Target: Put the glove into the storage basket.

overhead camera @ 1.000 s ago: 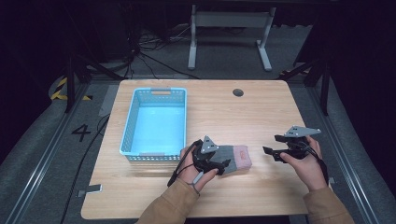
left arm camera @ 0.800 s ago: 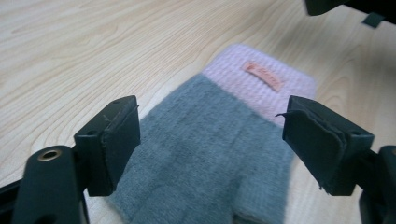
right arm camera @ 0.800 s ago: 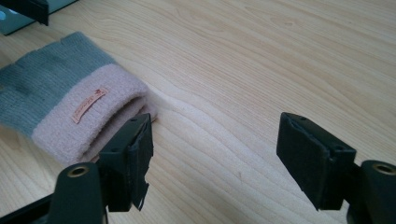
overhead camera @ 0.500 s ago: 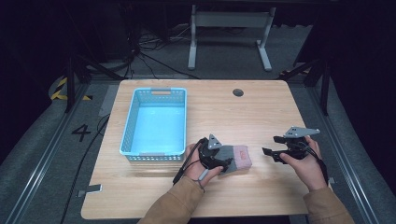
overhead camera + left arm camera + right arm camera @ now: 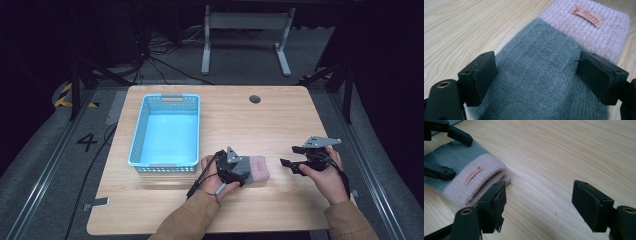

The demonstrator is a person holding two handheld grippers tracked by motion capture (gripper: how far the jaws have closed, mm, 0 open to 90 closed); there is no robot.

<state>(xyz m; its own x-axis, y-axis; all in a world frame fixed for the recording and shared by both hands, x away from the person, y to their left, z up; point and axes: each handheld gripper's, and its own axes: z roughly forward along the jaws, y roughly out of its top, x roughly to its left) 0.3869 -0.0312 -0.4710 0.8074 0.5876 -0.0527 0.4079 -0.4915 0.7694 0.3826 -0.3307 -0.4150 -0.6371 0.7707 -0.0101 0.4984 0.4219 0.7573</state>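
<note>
- Since a second ago the left gripper has slid a little rightward in the lower middle of the high view, settling further over the knitted item; the right gripper has hardly shifted.
- The knitted item, grey with a pink ribbed cuff and a small sewn label, lies flat on the wooden table, just right of the blue basket, which sits left of centre.
- In the left gripper view the jaws stand spread on either side of the grey part, not yet pinching it.
- The right gripper is likewise released, jaws apart over bare wood, near the cuff but clear of it.
- My worry: the knit is soft and flat, so closing from here may catch only the top layer, or just fluff, and it could slip out on the way to the basket.
- Pressing down hard might drag and bunch the fabric along the table instead.
</note>
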